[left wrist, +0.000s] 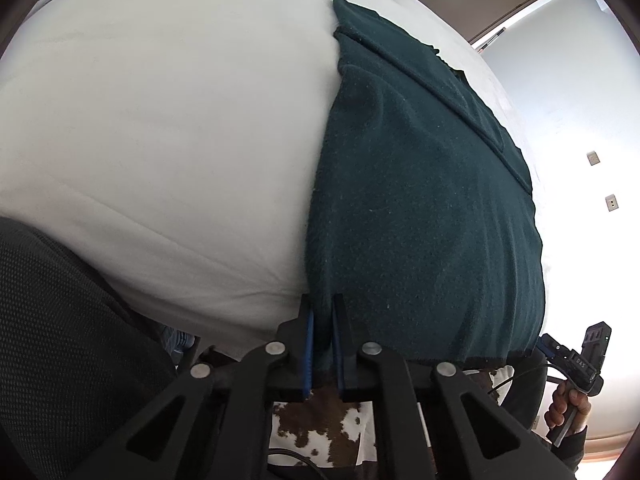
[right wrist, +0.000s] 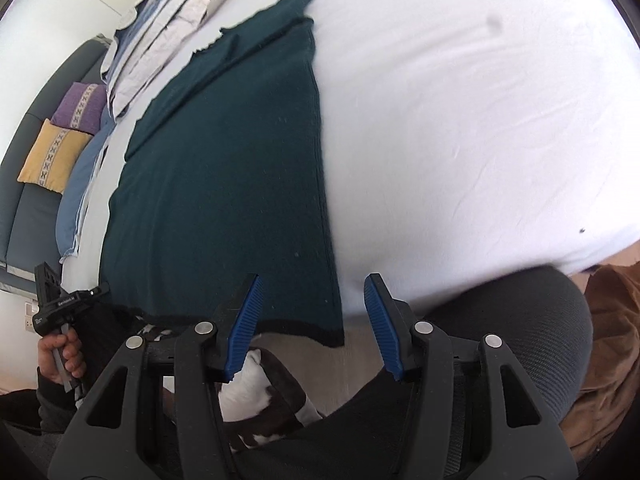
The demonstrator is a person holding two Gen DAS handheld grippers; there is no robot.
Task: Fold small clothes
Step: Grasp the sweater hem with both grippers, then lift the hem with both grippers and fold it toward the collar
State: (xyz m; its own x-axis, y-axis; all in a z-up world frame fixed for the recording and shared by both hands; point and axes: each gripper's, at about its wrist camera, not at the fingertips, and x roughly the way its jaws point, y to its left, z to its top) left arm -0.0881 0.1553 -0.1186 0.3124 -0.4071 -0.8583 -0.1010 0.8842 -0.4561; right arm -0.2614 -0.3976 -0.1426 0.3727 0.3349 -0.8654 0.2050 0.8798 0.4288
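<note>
A dark teal knit garment (left wrist: 420, 200) lies flat on the white bed sheet (left wrist: 160, 120), its near hem hanging at the bed's edge. My left gripper (left wrist: 322, 310) is shut on the garment's near left corner, with the cloth pinched between the blue pads. In the right wrist view the same garment (right wrist: 224, 168) fills the middle left. My right gripper (right wrist: 314, 280) is open just above the garment's near right corner (right wrist: 334, 334), its left finger over the cloth and its right finger over the sheet. Nothing is pressed between its pads.
A stack of folded pale bedding (right wrist: 160, 28) sits at the far end of the bed. Purple (right wrist: 80, 104) and yellow (right wrist: 52, 156) cushions lie on a grey sofa beyond. A dark mesh chair back (right wrist: 520, 320), brown fabric (right wrist: 608, 340) and a cowhide rug (left wrist: 320, 420) lie near me.
</note>
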